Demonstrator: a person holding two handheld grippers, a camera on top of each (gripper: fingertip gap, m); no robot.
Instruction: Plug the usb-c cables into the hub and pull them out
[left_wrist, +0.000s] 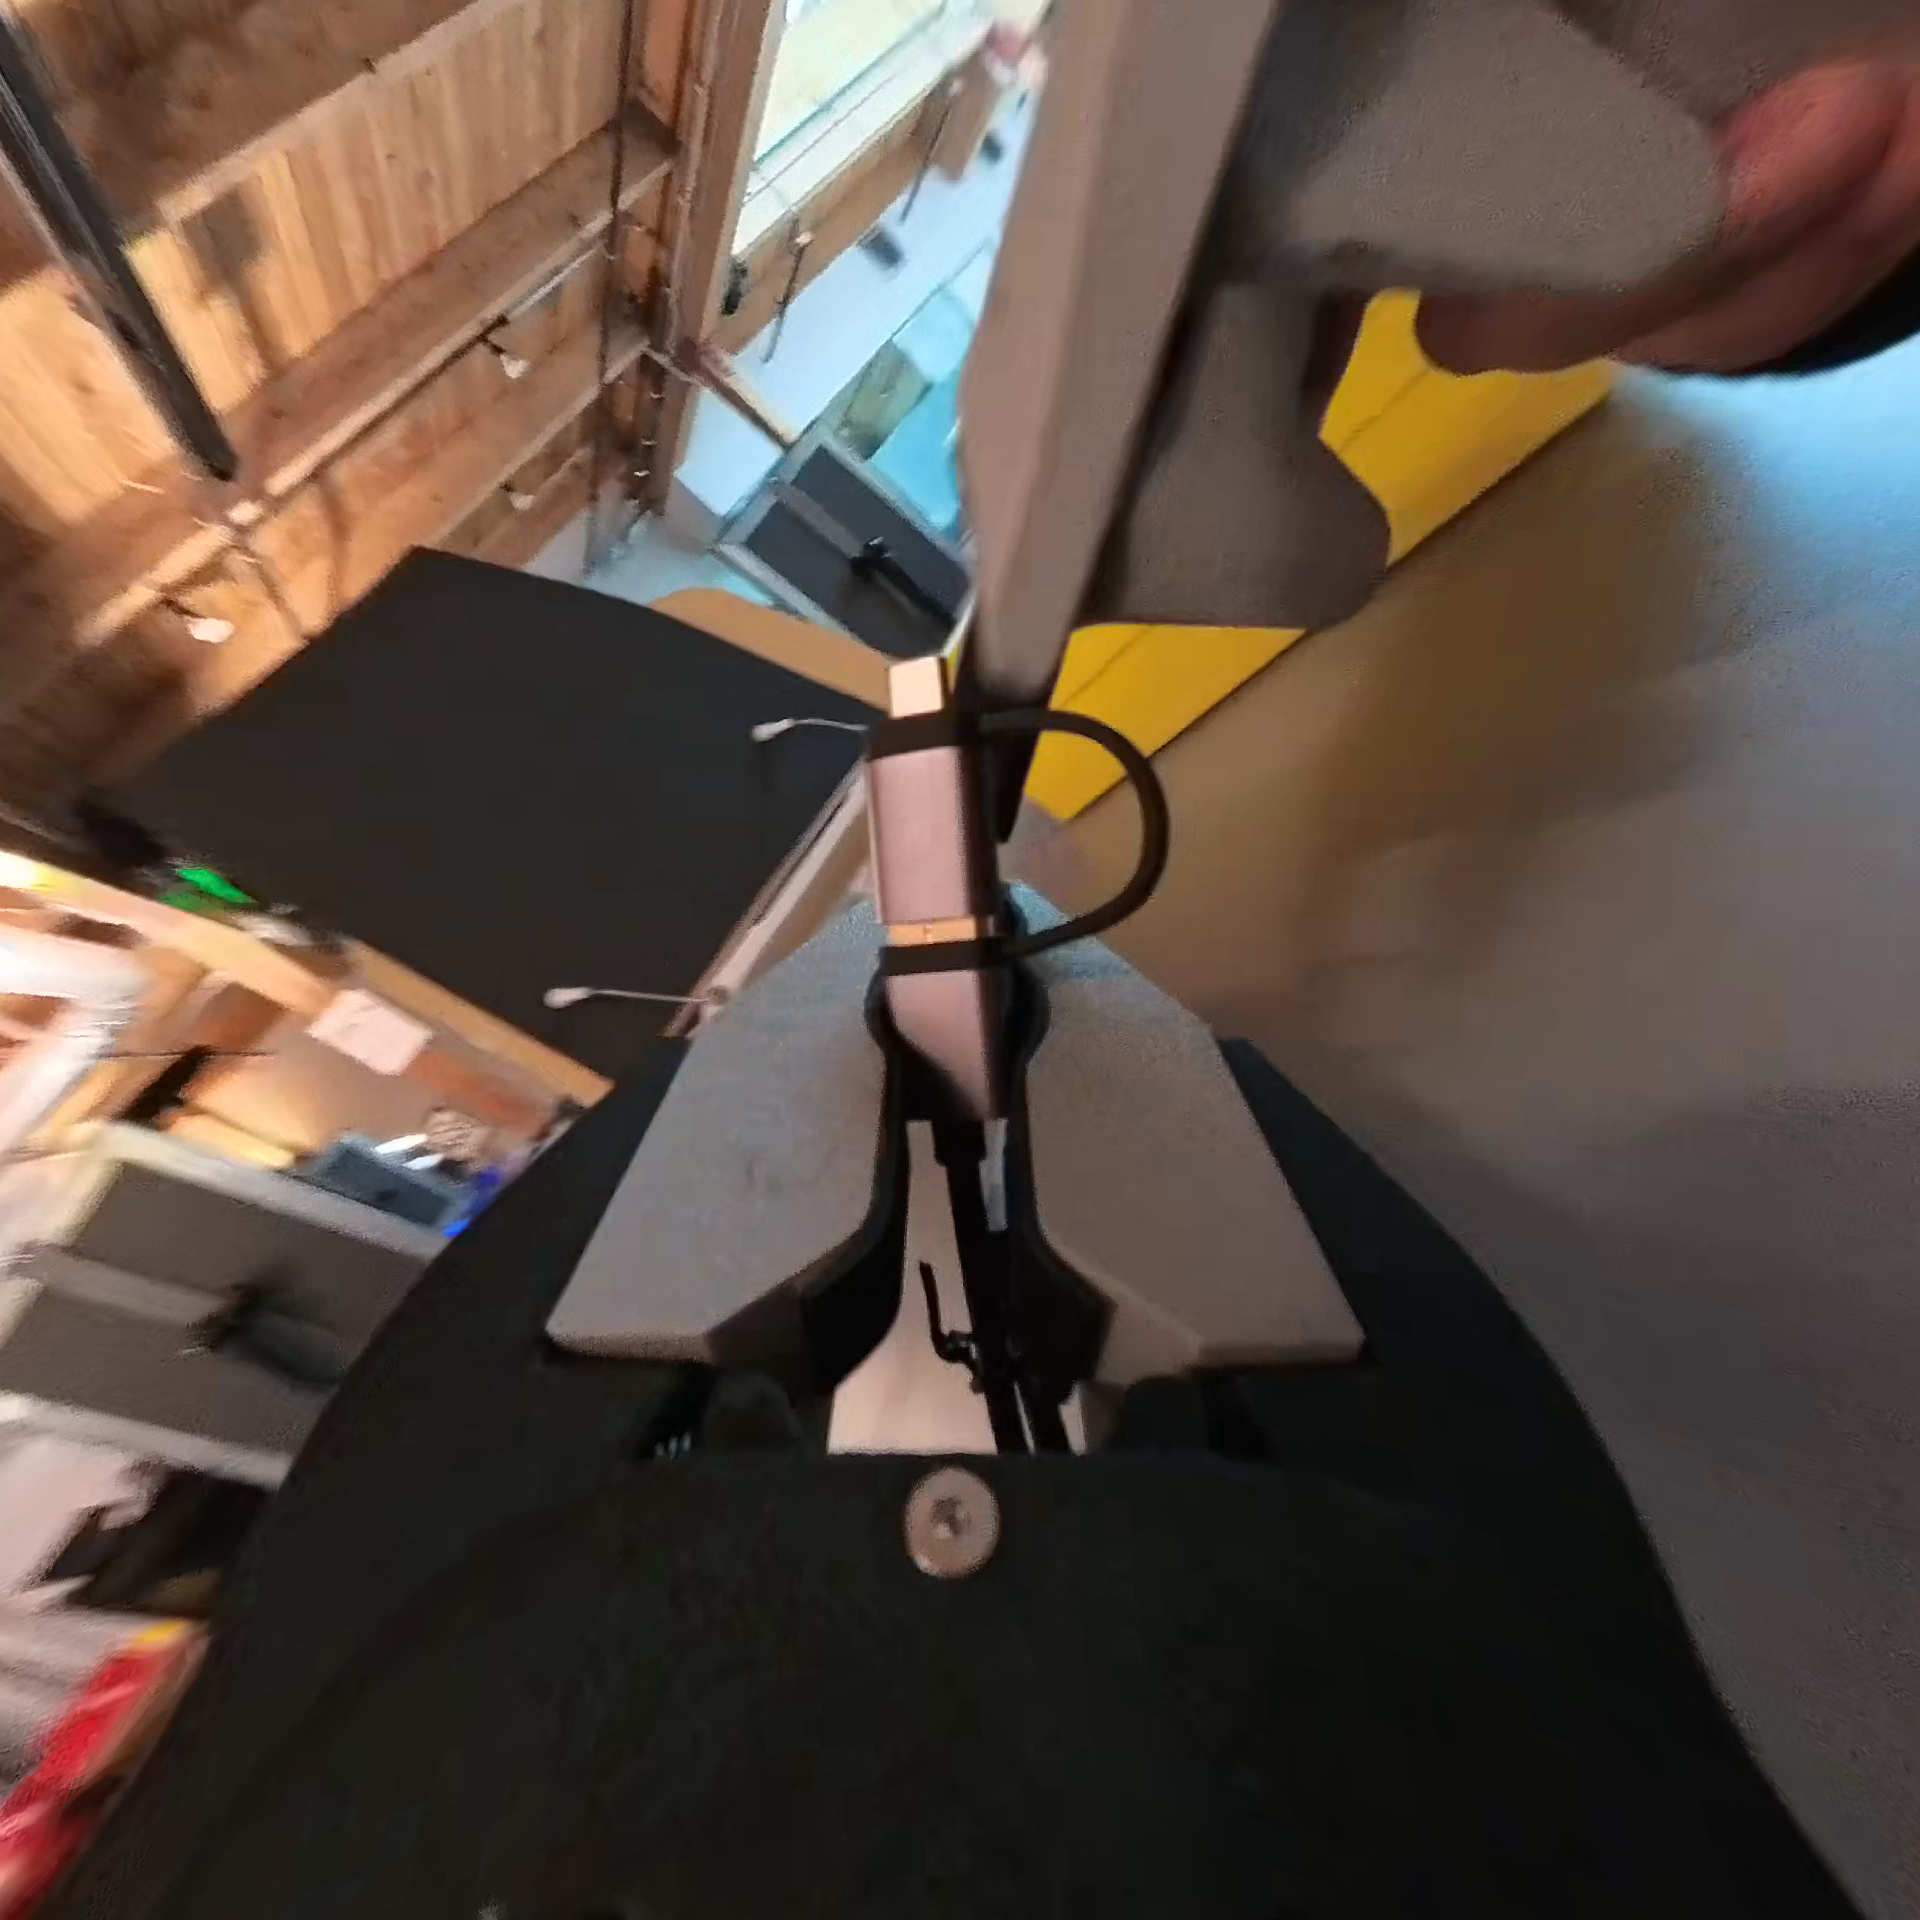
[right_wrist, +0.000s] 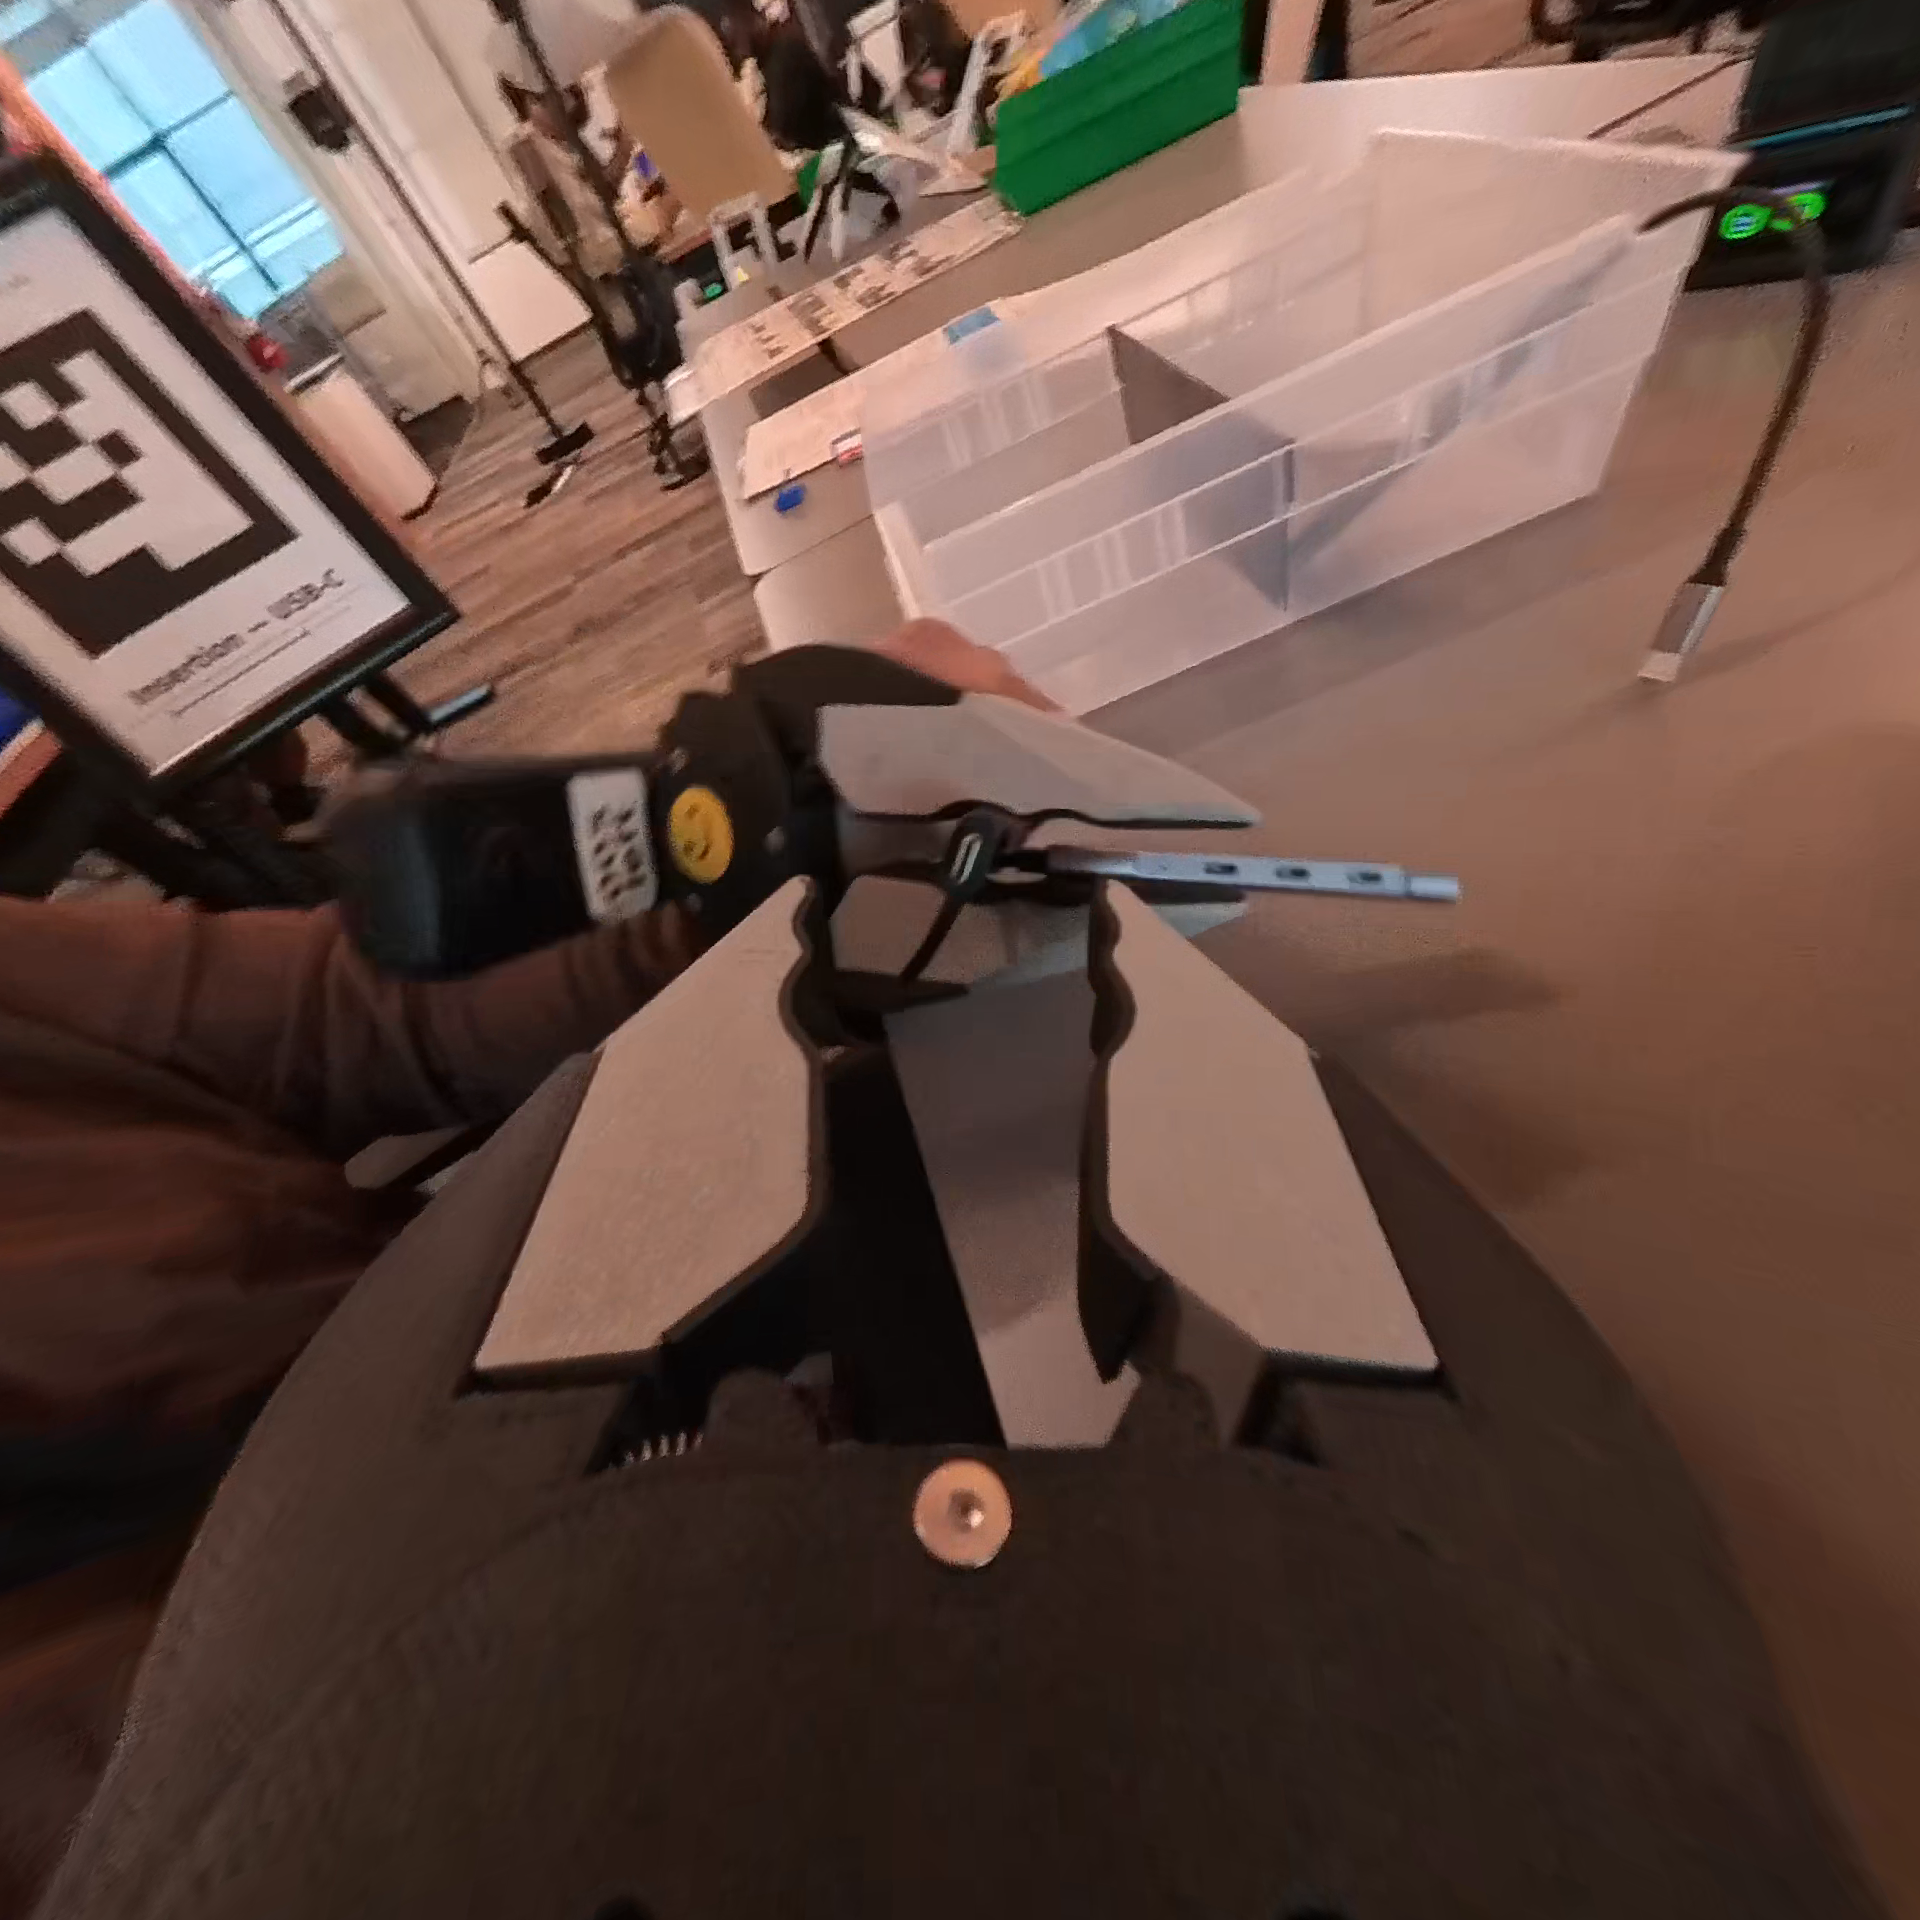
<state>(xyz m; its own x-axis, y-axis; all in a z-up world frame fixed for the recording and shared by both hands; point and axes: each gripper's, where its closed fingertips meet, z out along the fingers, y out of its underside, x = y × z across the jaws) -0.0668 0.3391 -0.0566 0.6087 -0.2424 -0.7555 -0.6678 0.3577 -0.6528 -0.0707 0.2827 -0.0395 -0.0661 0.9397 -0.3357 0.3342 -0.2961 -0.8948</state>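
Left wrist view showed our left hand-held gripper (left_wrist: 951, 997) clamped on the hub (left_wrist: 925, 831), lifted above the tabletop (right_wrist: 1558, 1039). Our right hand-held gripper (right_wrist: 951, 935) stood apart, empty. Next, we judged, it must fetch the usb-c cable (right_wrist: 1683, 613) lying farther off.

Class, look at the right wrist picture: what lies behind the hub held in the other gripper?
Behind the hub stand clear plastic bins on the table, apart from it. The left gripper hides the hub's near end.
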